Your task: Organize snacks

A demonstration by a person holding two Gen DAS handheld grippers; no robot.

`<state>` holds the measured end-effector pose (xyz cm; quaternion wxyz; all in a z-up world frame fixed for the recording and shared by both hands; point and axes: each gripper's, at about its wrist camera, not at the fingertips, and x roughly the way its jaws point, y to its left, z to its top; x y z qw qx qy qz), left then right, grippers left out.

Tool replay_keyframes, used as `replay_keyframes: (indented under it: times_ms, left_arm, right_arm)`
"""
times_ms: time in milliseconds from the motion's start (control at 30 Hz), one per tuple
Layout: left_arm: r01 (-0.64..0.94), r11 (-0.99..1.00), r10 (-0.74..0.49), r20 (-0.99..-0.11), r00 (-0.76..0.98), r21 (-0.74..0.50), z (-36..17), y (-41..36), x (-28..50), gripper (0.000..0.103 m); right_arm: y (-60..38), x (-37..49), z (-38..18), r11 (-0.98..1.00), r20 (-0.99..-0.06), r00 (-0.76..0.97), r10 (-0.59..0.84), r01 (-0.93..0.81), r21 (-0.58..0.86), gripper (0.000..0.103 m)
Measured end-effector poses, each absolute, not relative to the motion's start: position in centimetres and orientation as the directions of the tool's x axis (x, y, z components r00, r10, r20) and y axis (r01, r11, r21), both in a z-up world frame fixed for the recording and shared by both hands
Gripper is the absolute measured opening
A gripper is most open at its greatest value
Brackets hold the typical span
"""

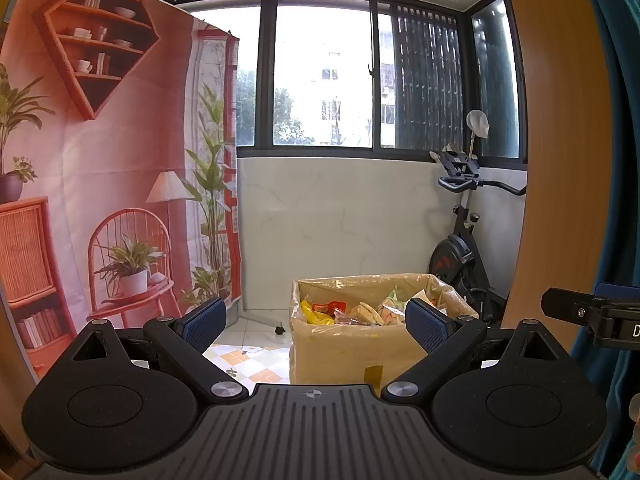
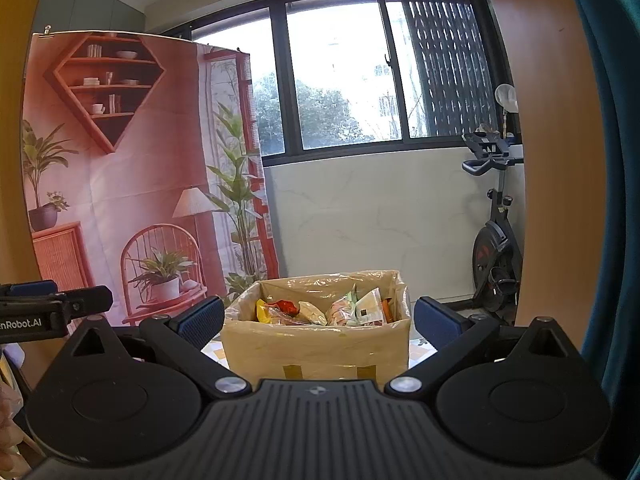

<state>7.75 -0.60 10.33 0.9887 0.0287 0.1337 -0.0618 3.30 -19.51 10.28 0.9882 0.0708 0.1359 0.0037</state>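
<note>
- Holding level, left gripper [image 1: 316,320] and right gripper [image 2: 318,316] both spread wide, nothing between the pads.
- Cardboard box [image 2: 316,346] of snacks [image 2: 344,312] ahead, top open.
- Backdrop [image 2: 120,168] left, exercise bike [image 2: 496,240] right; bare wall behind the box.

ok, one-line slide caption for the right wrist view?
Right gripper open and empty, aimed at a plastic-lined cardboard box of snack packets, exercise bike at right.

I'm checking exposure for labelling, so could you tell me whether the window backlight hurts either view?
Left wrist view: window blown out, cardboard box and snacks readable. Right wrist view: similar glare, box contents clear; fisheye bends the edges in both.
</note>
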Motion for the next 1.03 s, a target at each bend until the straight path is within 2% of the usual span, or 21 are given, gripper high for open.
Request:
replay_keyframes:
  times_ms: [1033]
  left_arm:
    - [0.131,0.991,-0.127,-0.244,0.962,0.001,10.10,-0.37,7.01,0.098]
  right_arm:
    - [-19.57,3.23,10.33,0.993,-0.256,0.967,0.009,0.022,0.119,0.103]
